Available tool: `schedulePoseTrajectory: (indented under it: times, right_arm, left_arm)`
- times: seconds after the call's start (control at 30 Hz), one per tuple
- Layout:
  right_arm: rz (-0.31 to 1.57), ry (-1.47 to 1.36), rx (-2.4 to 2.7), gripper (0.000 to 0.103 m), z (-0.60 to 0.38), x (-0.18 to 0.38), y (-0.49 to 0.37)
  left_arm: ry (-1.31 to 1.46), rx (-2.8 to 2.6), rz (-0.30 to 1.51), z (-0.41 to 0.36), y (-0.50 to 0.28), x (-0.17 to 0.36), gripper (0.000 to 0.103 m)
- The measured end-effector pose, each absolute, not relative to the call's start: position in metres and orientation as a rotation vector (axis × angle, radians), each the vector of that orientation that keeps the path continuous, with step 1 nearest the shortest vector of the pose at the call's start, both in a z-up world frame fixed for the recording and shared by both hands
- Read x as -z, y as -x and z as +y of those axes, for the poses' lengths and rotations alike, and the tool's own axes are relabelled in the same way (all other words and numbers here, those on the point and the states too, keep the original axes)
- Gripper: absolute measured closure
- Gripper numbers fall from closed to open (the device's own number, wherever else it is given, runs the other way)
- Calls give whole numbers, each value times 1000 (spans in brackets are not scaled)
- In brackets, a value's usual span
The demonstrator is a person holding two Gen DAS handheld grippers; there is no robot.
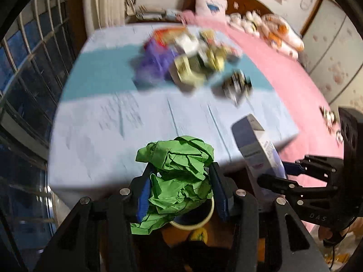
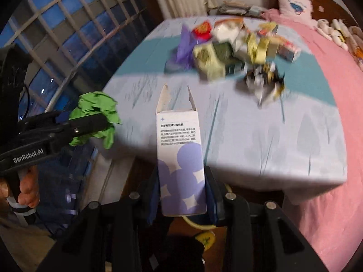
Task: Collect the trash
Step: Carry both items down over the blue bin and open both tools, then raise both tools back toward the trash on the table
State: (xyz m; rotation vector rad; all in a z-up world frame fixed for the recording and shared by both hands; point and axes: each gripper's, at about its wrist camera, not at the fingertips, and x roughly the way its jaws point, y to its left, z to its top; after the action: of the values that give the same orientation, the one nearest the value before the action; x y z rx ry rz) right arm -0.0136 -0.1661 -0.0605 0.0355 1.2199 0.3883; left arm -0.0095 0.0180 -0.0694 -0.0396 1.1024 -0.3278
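Two claws loaded: left claw (image 1: 181, 188) pinches crumpled green paper wad (image 1: 179, 172), light & squashy; right claw (image 2: 183, 195) pinches purple-white cardboard carton (image 2: 181, 158) at base, stiff, crushable.

Bed with a heap of trash on a blue cloth

Ahead of both tools, the pink-sheeted bed (image 1: 283, 72) bears a pale blue cloth (image 1: 109, 122) with a teal band; a blurred trash pile (image 1: 192, 56) (boxes, wrappers, purple paper) lies on the cloth's far part.
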Motion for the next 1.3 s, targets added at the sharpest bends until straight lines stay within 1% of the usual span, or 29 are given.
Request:
schedulePoseTrajectory:
  times: [0.13, 0.2, 0.4, 0.53, 0.57, 0.63, 0.67, 0.7, 0.77, 0.8, 0.83, 0.87, 1.03, 1.17, 1.3]
  right_arm:
    - [1305, -66, -386, 68, -176, 110, 36]
    - [1350, -92, -353, 68, -180, 146, 42]
    - [1405, -99, -246, 68, -184, 253, 48]
    - [1439, -130, -197, 67, -188, 317, 47]
    - [1437, -152, -192, 67, -190, 329, 47]
    - [1417, -172, -164, 66, -192, 348, 46]
    - [1412, -177, -160, 65, -193, 355, 46]
    - [1407, -179, -154, 62, -192, 362, 46]
    - [1389, -185, -143, 42, -190, 371, 45]
    - [1380, -187, -141, 40, -190, 374, 45]
    - [1370, -189, -141, 38, -189, 376, 46]
    - [1357, -186, -139, 38, -188, 376, 47]
    - [1339, -202, -111, 38, -192, 368, 58]
    - [1321, -229, -113, 38, -207, 337, 56]
    - [1303, -247, -137, 38, -213, 284, 58]
  left_arm:
    - [-17, 361, 1155, -10, 40, 111, 57]
    - [-56, 364, 1177, -19, 49, 135, 57]
    - [-85, 379, 1229, -37, 50, 230, 56]
    - [-126, 400, 1206, -48, 49, 281, 54]
    - [-136, 404, 1200, -50, 50, 290, 52]
    - [-156, 411, 1200, -54, 50, 311, 41]
    - [-171, 406, 1202, -56, 51, 318, 30]
    - [-185, 396, 1195, -57, 51, 324, 22]
    - [-207, 375, 1170, -57, 54, 334, 17]
    - [-214, 367, 1165, -59, 54, 337, 11]
    - [-218, 357, 1158, -58, 55, 339, 8]
    - [-215, 349, 1150, -57, 57, 339, 6]
    - [-214, 314, 1122, -54, 64, 330, 6]
    - [-196, 312, 1092, -49, 76, 299, 6]
    - [-186, 313, 1081, -41, 67, 251, 6]
